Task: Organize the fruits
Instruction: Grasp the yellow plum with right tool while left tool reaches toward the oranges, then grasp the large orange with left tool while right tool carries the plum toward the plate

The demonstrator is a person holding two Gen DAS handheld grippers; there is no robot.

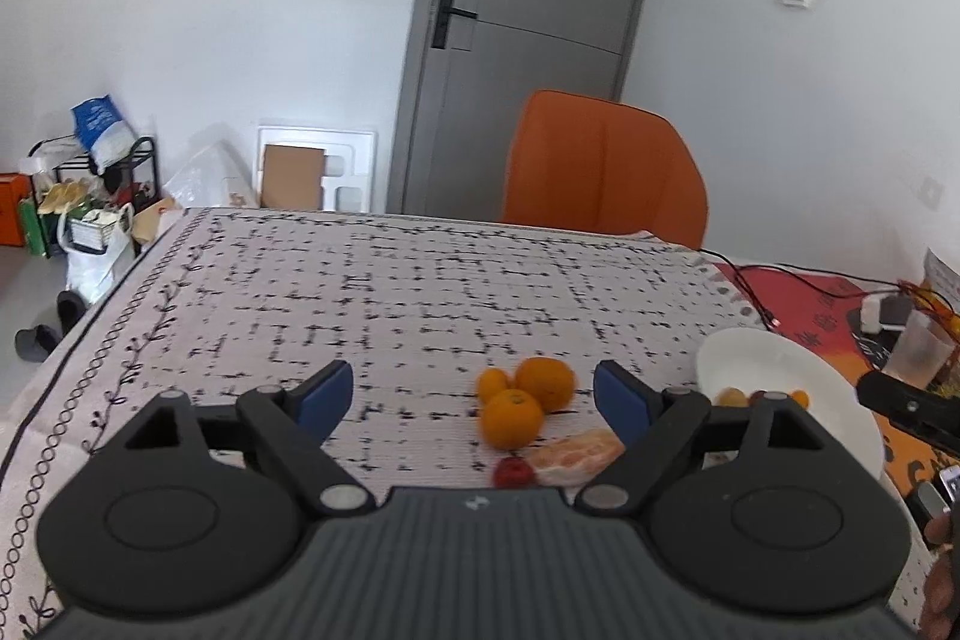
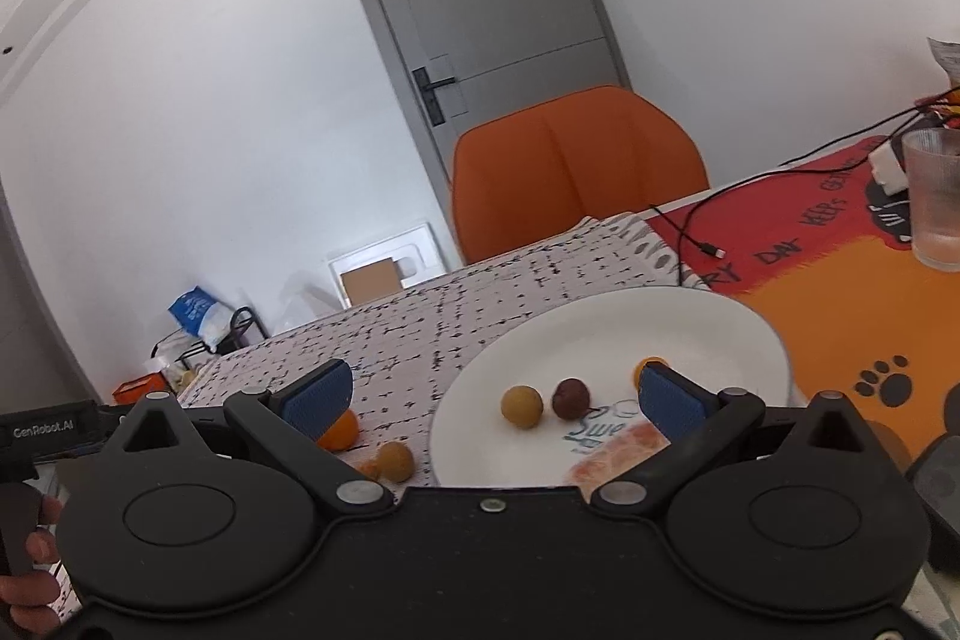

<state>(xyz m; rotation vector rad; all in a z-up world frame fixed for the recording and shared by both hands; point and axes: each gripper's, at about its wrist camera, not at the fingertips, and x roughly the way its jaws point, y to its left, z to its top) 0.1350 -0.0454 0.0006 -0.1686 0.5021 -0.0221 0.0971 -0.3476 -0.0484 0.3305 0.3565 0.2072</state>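
Three oranges [image 1: 543, 382] cluster on the patterned tablecloth, just ahead of my left gripper [image 1: 474, 394], which hangs open and empty above the cloth. A peeled citrus piece [image 1: 576, 454] and a small red fruit [image 1: 513, 472] lie near its right finger. The white plate [image 1: 780, 370] sits to the right. My right gripper [image 2: 493, 400] is open over the plate [image 2: 600, 328], holding nothing. On the plate lie a yellow round fruit [image 2: 522, 406], a dark red fruit [image 2: 570, 398], a small orange fruit [image 2: 651, 365] half hidden by a finger, and a peeled piece [image 2: 618, 454]. An orange [image 2: 342, 433] and a small yellow fruit [image 2: 395, 460] lie left of the plate.
An orange chair [image 1: 600, 166] stands at the table's far side before a grey door. A glass [image 2: 936, 202], a black cable [image 2: 696, 232] and a white adapter sit on the red-orange mat at right. A hand [image 2: 30, 550] holds the left gripper's handle. The table's left edge [image 1: 72, 334] drops to floor clutter.
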